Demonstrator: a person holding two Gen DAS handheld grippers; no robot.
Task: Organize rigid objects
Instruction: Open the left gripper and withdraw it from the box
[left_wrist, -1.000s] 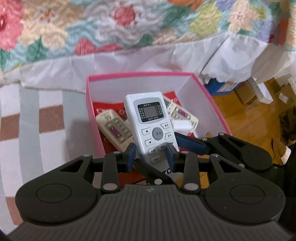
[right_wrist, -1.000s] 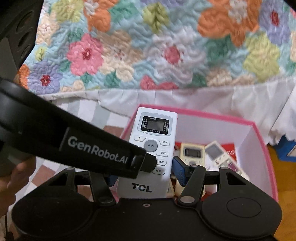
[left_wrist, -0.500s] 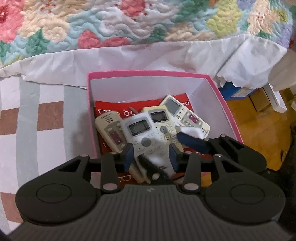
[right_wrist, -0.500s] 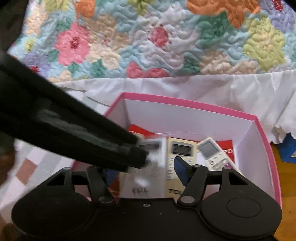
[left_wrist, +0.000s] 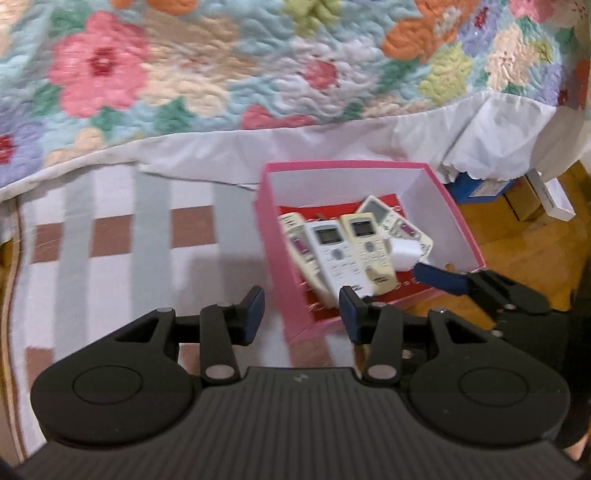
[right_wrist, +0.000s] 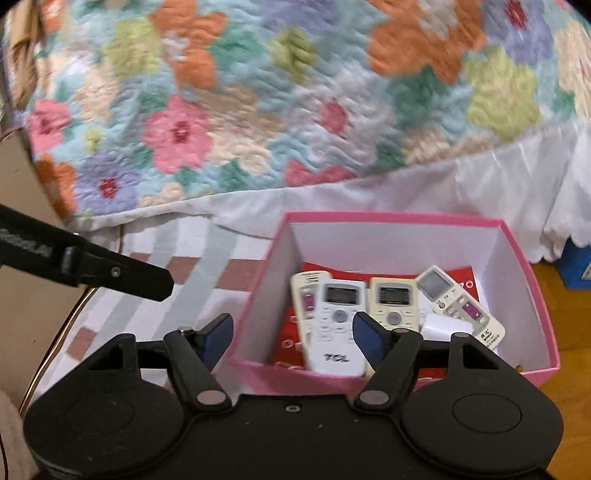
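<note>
A pink box (left_wrist: 280, 258) (right_wrist: 255, 306) stands on the striped cloth and holds several remote controls. The white TCL remote (left_wrist: 334, 254) (right_wrist: 336, 325) lies in it between two cream remotes (left_wrist: 369, 247) (right_wrist: 393, 302). A white charger block (left_wrist: 404, 253) (right_wrist: 445, 328) lies beside them. My left gripper (left_wrist: 301, 314) is open and empty, above the box's near left corner. My right gripper (right_wrist: 291, 336) is open and empty, above the box's near edge. One right finger (left_wrist: 439, 278) shows in the left wrist view.
The striped cloth (left_wrist: 129, 240) extends left of the box. A flowered quilt with a white skirt (left_wrist: 258, 92) hangs behind. Wooden floor with a blue box (left_wrist: 476, 188) and cardboard boxes lies to the right. The left gripper's arm (right_wrist: 92, 266) crosses the right wrist view.
The white TCL remote, held by both grippers a second ago, dropped into the pink box. Both grippers opened and drew back and to the left.
</note>
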